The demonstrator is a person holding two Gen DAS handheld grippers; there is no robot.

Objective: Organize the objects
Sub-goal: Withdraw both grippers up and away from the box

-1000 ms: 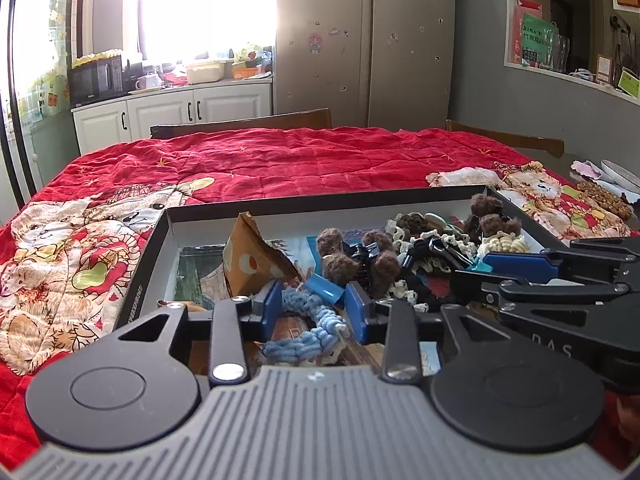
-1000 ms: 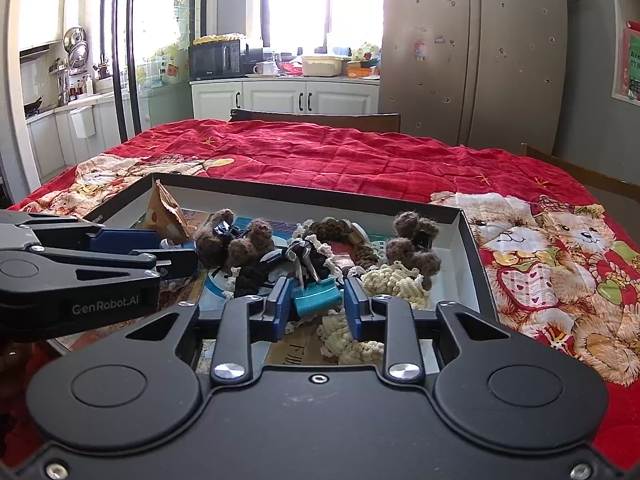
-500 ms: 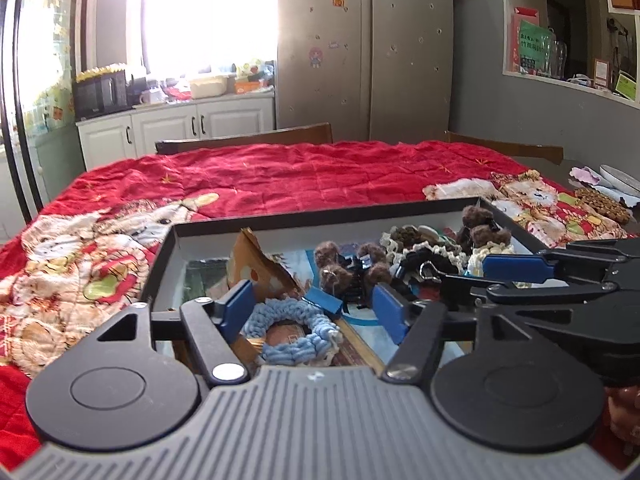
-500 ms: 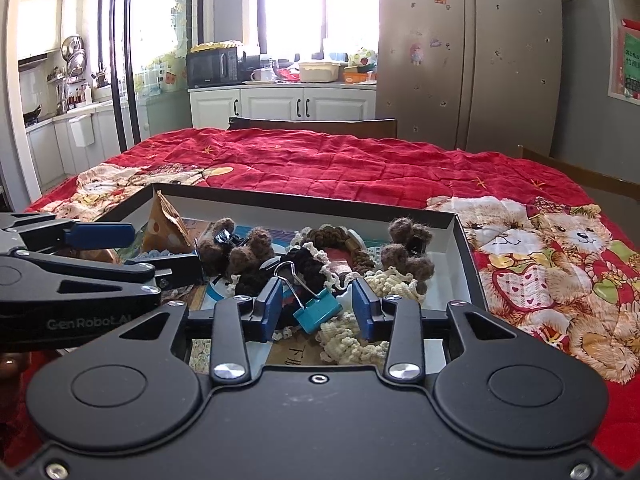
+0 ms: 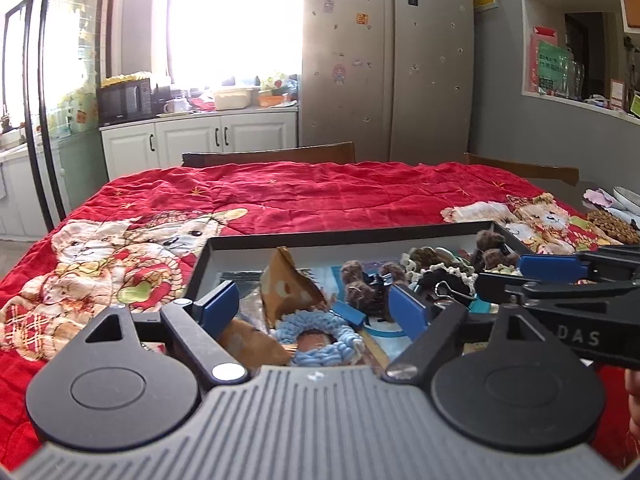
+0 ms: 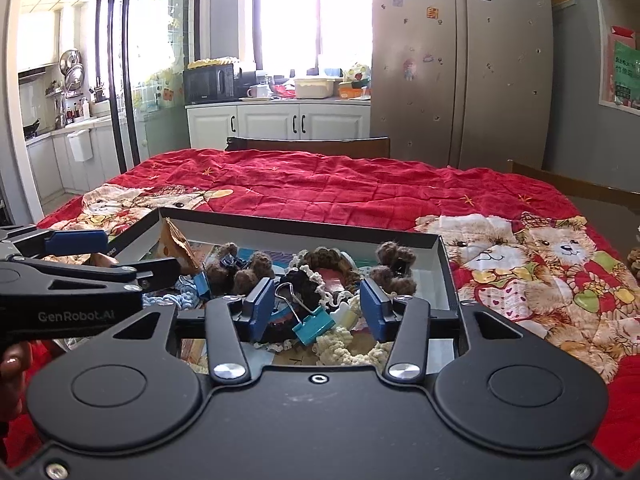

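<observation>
- Box [image 6: 447,264] on red blanket [image 6: 360,184], full of small things.
- Blue yarn ring [image 5: 316,334] in box, between left gripper [image 5: 316,306] pads, not touched; jaws wide and opening.
- Teal clip [image 6: 314,325] in box on cream yarn [image 6: 340,344], between right gripper [image 6: 318,306] pads, not pinched; jaws opening.
- Brown pom-poms [image 6: 394,266] near far right corner.
- Torn brown paper [image 5: 288,286] standing up at left side of box.

Red bear-print quilt [image 6: 360,188], teal binder clip [image 6: 314,325].
</observation>
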